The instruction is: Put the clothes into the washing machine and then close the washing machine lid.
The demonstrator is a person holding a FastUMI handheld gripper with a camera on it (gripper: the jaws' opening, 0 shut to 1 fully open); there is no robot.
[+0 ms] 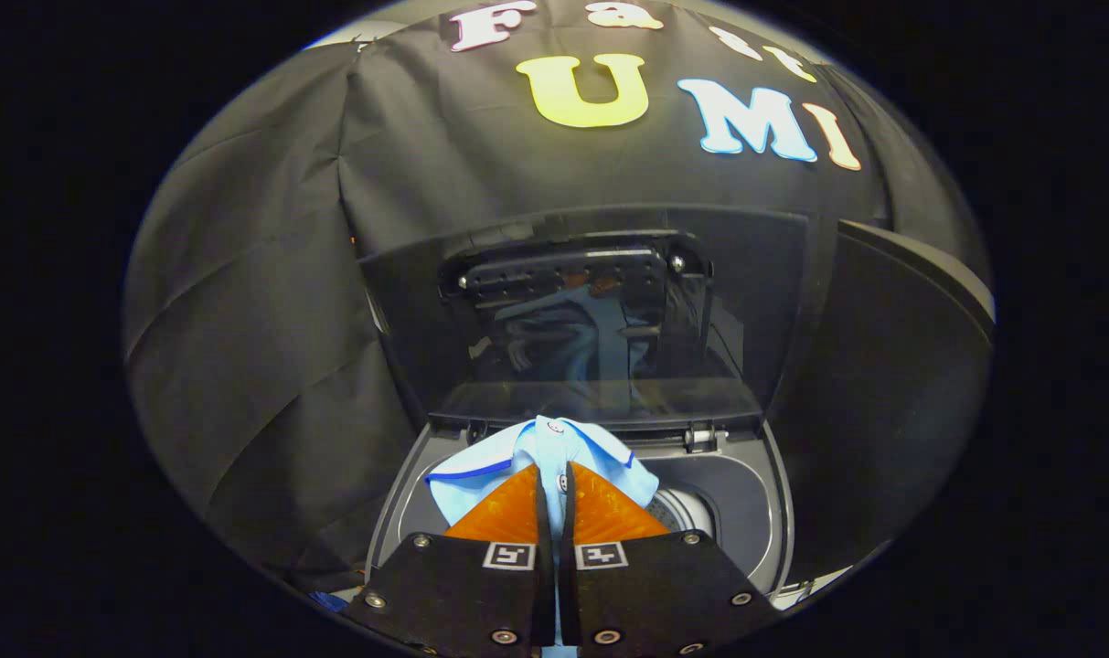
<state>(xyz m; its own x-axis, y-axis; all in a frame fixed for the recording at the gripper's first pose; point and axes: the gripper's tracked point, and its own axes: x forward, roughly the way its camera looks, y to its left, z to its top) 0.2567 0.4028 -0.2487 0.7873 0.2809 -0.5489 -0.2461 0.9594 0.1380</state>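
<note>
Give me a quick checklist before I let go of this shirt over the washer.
1. Jaws of the gripper pinch the light blue shirt: ok.
2. Washing machine lid raised, propped upright behind the opening: ok.
3. Shirt over the washing machine opening: ok.
4. Shirt fully inside the drum: not ok, it still bunches above the rim.
5. Drum free of other items: cannot tell.

One light-blue shirt (545,457), one washing machine (746,512), one raised lid (591,311), two fingers (508,512)

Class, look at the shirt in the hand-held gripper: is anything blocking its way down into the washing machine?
Nothing visible. The hand-held gripper pinches the light blue shirt right above the open tub, and the lid stands raised behind it.
</note>
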